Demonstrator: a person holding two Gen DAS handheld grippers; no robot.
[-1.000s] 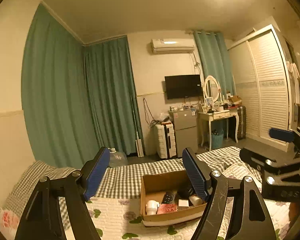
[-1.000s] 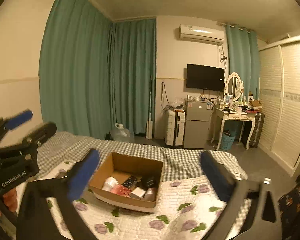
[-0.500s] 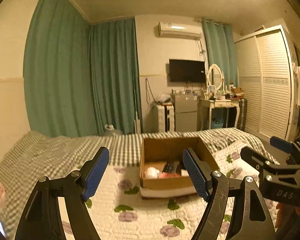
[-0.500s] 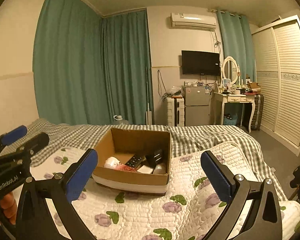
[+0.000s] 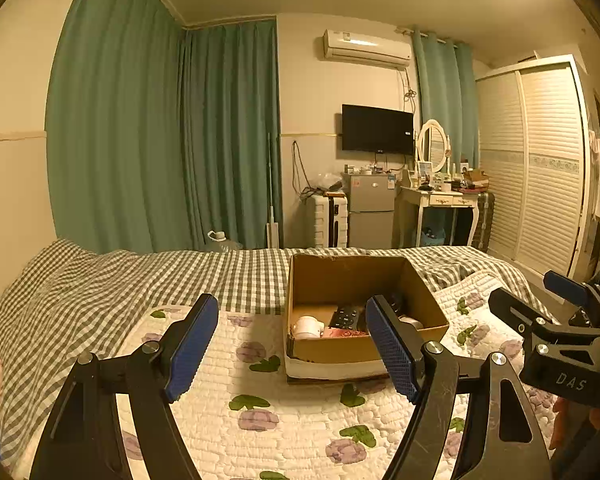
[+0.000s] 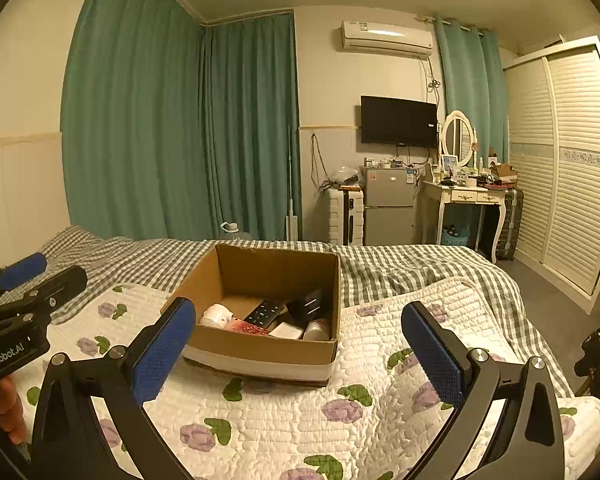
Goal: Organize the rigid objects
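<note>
Item: cardboard box, frame centre, on quilt; holds remote, white cup. Likely light, rigid; grip remote across its width. My left gripper and right gripper: spread wide, empty.

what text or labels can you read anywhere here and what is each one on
"GenRobot.AI" on the body of the left claw, seen from the right wrist view.
"DAS" on the body of the right claw, seen from the left wrist view.
Stickers on the fridge and air conditioner: too small to read.
</note>
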